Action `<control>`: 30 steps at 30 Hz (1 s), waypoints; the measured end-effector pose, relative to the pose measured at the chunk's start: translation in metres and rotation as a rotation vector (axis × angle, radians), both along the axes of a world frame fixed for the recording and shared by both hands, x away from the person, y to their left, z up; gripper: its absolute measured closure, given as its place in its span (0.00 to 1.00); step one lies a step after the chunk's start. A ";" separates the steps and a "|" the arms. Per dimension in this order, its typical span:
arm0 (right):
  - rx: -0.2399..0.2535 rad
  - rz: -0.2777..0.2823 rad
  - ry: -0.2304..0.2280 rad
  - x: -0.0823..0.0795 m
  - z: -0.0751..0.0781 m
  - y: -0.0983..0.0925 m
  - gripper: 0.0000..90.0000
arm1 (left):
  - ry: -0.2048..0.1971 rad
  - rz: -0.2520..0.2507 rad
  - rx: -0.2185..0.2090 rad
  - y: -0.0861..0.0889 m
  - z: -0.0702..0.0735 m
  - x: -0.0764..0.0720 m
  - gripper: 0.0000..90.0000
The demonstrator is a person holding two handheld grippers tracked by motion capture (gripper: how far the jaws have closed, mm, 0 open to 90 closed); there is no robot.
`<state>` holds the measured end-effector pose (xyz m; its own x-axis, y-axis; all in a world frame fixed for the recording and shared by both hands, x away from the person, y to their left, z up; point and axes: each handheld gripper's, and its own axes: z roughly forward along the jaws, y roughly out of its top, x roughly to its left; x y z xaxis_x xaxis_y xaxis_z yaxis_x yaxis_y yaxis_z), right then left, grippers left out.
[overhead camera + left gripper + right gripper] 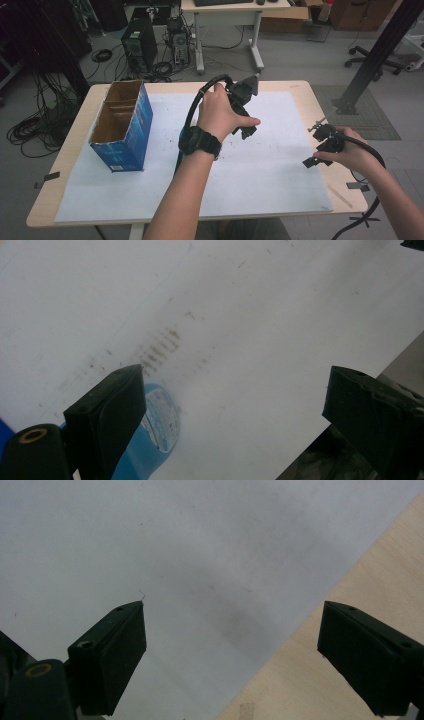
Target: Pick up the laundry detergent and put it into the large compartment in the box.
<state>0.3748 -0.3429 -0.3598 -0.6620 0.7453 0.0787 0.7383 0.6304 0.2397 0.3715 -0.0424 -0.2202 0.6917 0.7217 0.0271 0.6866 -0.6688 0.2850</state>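
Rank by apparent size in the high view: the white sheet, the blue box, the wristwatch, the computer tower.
1. white sheet
2. blue box
3. computer tower, though it stands farther from the camera, so its true size is unsure
4. wristwatch

A table (75, 131) stands in the foreground, and a sheet of paper (260, 175) is laid flat over most of its top. A box (125, 127) is placed upright on the left part of the sheet, its top open and divided into compartments. The left gripper (245, 112) is held above the middle of the sheet, toward the far edge. The right gripper (320, 150) is held over the sheet's right edge. Behind the table, a computer tower (140, 45) and a desk (230, 10) are set on the floor.
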 end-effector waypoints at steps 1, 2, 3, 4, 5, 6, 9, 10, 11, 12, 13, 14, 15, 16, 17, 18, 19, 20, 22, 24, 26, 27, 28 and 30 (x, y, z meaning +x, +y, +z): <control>-0.002 0.000 0.001 0.000 0.000 0.000 0.14 | -0.004 0.003 -0.002 0.000 0.002 0.000 0.11; -0.003 0.001 0.000 0.000 0.000 0.000 0.14 | -0.006 0.005 -0.004 0.001 0.003 0.000 0.11; -0.002 0.001 -0.002 -0.001 0.001 0.000 0.14 | -0.008 0.010 -0.005 0.002 0.005 0.000 0.11; -0.001 0.001 -0.002 -0.001 0.001 0.000 0.14 | -0.010 0.014 -0.007 0.003 0.006 0.000 0.11; -0.001 0.001 -0.002 -0.001 0.001 0.000 0.14 | -0.010 0.014 -0.007 0.003 0.006 0.000 0.11; -0.001 0.001 -0.004 -0.003 0.002 0.000 0.14 | -0.014 0.020 -0.012 0.006 0.008 -0.001 0.11; -0.004 -0.001 -0.002 -0.005 0.002 0.000 0.14 | -0.018 0.027 -0.019 0.009 0.011 -0.002 0.11; -0.006 -0.004 -0.003 -0.006 0.003 -0.001 0.14 | -0.022 0.036 -0.024 0.012 0.013 -0.003 0.11; -0.006 -0.004 -0.003 -0.006 0.003 -0.001 0.14 | -0.022 0.036 -0.024 0.012 0.013 -0.003 0.11; -0.009 -0.007 -0.005 -0.008 0.005 -0.002 0.14 | -0.024 0.037 -0.024 0.014 0.015 -0.004 0.11; -0.005 -0.009 -0.012 -0.009 0.007 -0.003 0.14 | -0.026 0.043 -0.027 0.016 0.017 -0.006 0.11; -0.001 -0.014 -0.014 -0.009 0.008 -0.004 0.14 | -0.029 0.043 -0.025 0.018 0.018 -0.006 0.11; -0.004 -0.014 -0.016 -0.010 0.008 -0.005 0.14 | -0.030 0.045 -0.025 0.019 0.019 -0.007 0.11; -0.003 -0.012 -0.018 -0.010 0.008 -0.005 0.14 | -0.030 0.048 -0.024 0.020 0.019 -0.007 0.11; 0.002 -0.016 -0.018 -0.010 0.008 -0.006 0.14 | -0.030 0.048 -0.024 0.020 0.019 -0.007 0.11; 0.002 -0.019 -0.012 -0.009 0.007 -0.006 0.14 | -0.032 0.050 -0.023 0.022 0.020 -0.007 0.11; -0.003 -0.017 -0.012 -0.009 0.007 -0.006 0.14 | -0.033 0.052 -0.024 0.022 0.020 -0.007 0.11; -0.002 -0.018 -0.013 -0.009 0.006 -0.006 0.14 | -0.032 0.053 -0.024 0.023 0.021 -0.008 0.11; 0.002 -0.018 -0.011 -0.009 0.005 -0.007 0.14 | -0.033 0.051 -0.024 0.023 0.021 -0.008 0.11; 0.001 -0.018 -0.010 -0.010 0.005 -0.007 0.14 | -0.034 0.055 -0.027 0.024 0.021 -0.009 0.11; 0.002 -0.018 -0.013 -0.010 0.005 -0.007 0.14 | -0.031 0.054 -0.023 0.025 0.021 -0.009 0.11; 0.003 -0.020 -0.013 -0.011 0.005 -0.008 0.14 | -0.034 0.057 -0.028 0.025 0.021 -0.010 0.11; 0.003 -0.021 -0.014 -0.011 0.005 -0.009 0.14 | -0.035 0.058 -0.029 0.025 0.022 -0.010 0.11; 0.003 -0.025 -0.015 -0.012 0.005 -0.010 0.14 | -0.035 0.058 -0.027 0.026 0.022 -0.009 0.11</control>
